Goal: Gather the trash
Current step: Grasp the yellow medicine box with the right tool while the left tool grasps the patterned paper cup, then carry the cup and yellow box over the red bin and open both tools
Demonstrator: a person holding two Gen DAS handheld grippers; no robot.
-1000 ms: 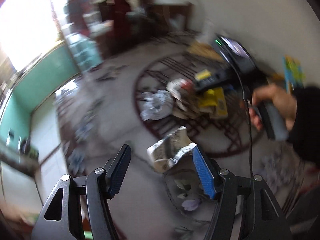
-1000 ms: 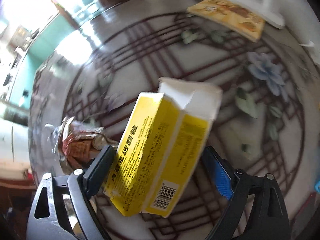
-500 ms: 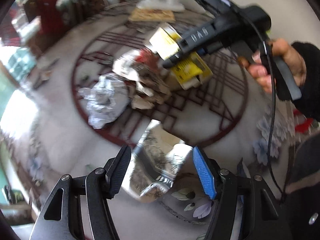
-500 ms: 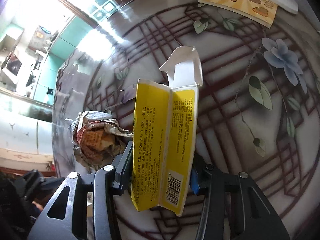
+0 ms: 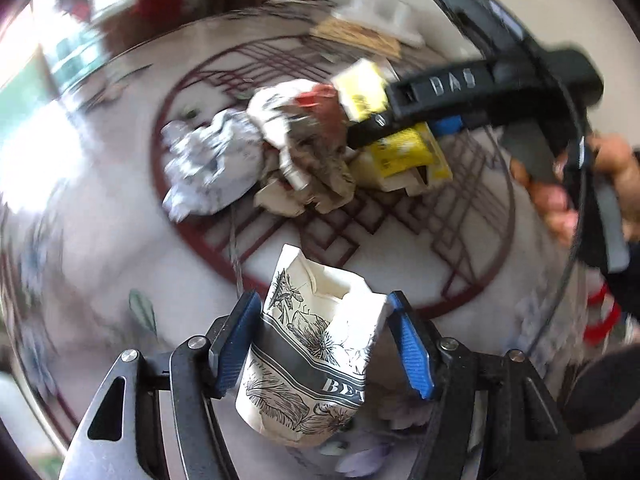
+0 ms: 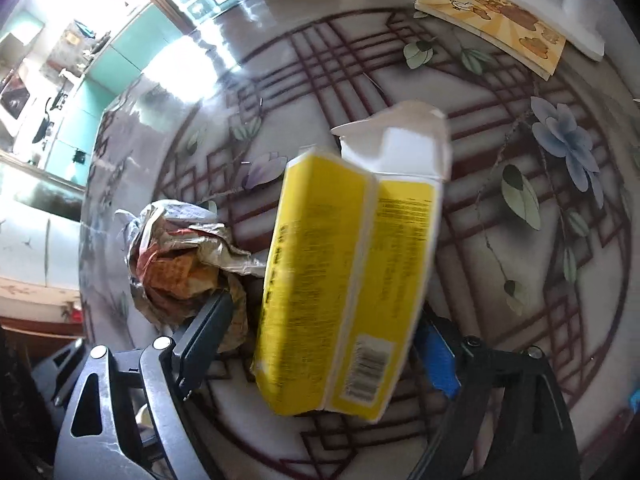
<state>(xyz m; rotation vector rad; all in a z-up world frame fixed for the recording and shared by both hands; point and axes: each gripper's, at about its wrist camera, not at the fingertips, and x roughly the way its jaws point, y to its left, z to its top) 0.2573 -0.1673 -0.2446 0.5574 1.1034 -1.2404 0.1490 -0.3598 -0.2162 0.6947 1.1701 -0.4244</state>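
My left gripper (image 5: pixel 322 326) holds a crushed paper cup (image 5: pixel 316 344) with black botanical print, both blue pads touching its sides and the jaws closing a little on it, low over the table. A pile lies beyond it: a crumpled brown-red wrapper (image 5: pixel 312 148) and crinkled silvery plastic (image 5: pixel 212 160). My right gripper (image 6: pixel 320 320) hangs over the pile's right side. Its jaws are opening. An open yellow carton (image 6: pixel 352 272) stands blurred between them, and the left pad is clear of it. The wrapper (image 6: pixel 180 264) lies just left of the carton. The carton (image 5: pixel 362 90) also shows beside the right gripper.
The round glass-topped table (image 6: pixel 520 264) has a maroon lattice and flower print. At its far side lie a yellow picture book (image 6: pixel 500 28) and a white foam block (image 6: pixel 552 0). A person's hand (image 5: pixel 600 184) grips the right gripper's handle, with a cable trailing down.
The left gripper came down over the table with the cup in it. The right jaws squeezed the yellow carton half a second ago and have now spread wide, leaving it loose and tilted.
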